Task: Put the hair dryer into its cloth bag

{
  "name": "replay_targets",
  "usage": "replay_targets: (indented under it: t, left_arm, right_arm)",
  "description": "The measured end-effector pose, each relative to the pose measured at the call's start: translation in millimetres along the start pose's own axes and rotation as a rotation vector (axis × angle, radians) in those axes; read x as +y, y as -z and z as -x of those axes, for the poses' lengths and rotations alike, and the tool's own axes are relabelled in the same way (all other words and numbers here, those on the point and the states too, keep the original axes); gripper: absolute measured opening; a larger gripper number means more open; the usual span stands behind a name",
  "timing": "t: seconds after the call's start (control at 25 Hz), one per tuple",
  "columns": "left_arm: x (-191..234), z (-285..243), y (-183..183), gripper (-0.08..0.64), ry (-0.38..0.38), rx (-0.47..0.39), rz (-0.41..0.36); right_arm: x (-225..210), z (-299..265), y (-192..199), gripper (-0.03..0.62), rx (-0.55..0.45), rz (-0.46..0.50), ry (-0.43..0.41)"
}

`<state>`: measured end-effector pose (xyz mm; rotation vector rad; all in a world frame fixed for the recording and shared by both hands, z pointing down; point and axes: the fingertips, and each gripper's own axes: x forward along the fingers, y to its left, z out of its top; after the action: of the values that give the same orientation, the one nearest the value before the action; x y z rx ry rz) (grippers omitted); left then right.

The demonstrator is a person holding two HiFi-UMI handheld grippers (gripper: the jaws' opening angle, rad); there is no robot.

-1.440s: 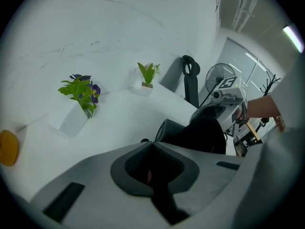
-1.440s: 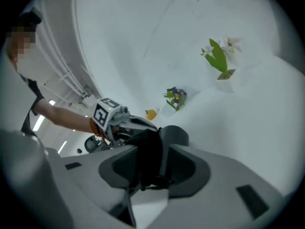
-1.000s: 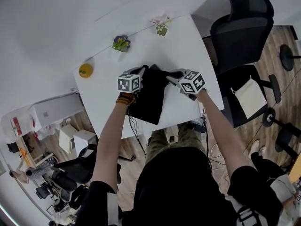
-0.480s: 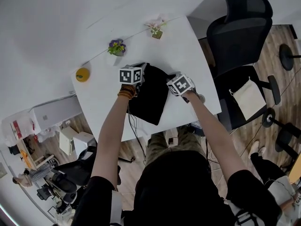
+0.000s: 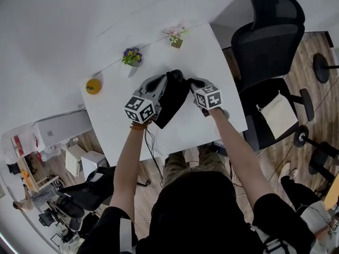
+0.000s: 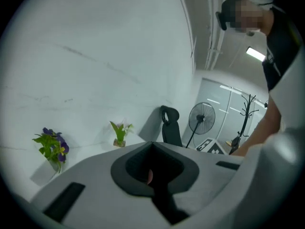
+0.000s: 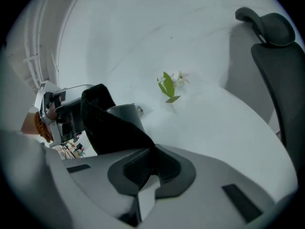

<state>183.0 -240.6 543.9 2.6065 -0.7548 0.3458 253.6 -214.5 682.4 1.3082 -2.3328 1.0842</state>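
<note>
Both claws are pressed together, each pinching black cloth: left claw (image 6: pixel 152 171) on the bag's left edge, right claw (image 7: pixel 150 166) on its right edge.

- Bag (image 5: pixel 170 99): a second ago it lay flat and spread on the table (image 5: pixel 217 57), reaching toward the near edge.
- Now it is bunched narrow and hoisted. Its far end is up between the two claws and its tail trails toward the near left.
- Left claw has risen and tipped upward. Right claw has slid in leftward, closer to the other.
- Cloth runs taut from the right jaws up toward the left claw.
- Dryer: not seen for certain. A grey round body (image 7: pixel 121 116) sits just behind the cloth. It may be the dryer; I cannot tell.

Judgement: the lift reads as stretching the mouth open, or as settling a load already inside. Insertion is unconfirmed. The mouth needs to stay spread and both pinches firm, as one slip would drop the bag.
</note>
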Motion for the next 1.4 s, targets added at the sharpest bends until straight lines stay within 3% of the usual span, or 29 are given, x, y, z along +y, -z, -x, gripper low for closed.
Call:
replay_targets:
  t: [0.16, 0.32, 0.52, 0.72, 1.0, 1.16, 1.4]
  left_arm:
    - [-8.8, 41.1, -17.3, 0.025, -0.029, -0.103, 0.004]
    - [-3.7, 78.6, -35.7, 0.025, -0.091, -0.196, 0.029]
    - [16.5, 128.2, -44.7, 0.025, -0.222, -0.278, 0.133]
    - [16.6, 170.3, -46.2, 0.025, -0.346, -0.291, 0.115]
    - [-3.0, 225.6, -57.2, 0.025, -0.36, -0.414, 0.146]
    - [5.4, 258.7, -41.3, 0.025, -0.394, -0.401, 0.217]
    - [18.2, 285.6, -40.6, 0.025, -0.351, -0.399, 0.223]
  right_arm:
    - [3.3, 13.8, -28.7, 0.034, -0.112, 0.072, -0.012]
    - [38.2, 35.7, -67.3, 0.034, -0.212, 0.188, -0.084]
    - [88.7, 57.4, -99.3, 0.034, -0.237, 0.351, -0.138]
    - [147.7, 82.5, -128.3, 0.034, -0.269, 0.474, -0.201]
    - [235.7, 127.2, -161.6, 0.032, -0.367, 0.535, -0.288]
    - [263.3, 126.2, -147.5, 0.032, -0.312, 0.642, -0.232]
    - [268.3, 105.5, -135.3, 0.032, -0.274, 0.53, -0.177]
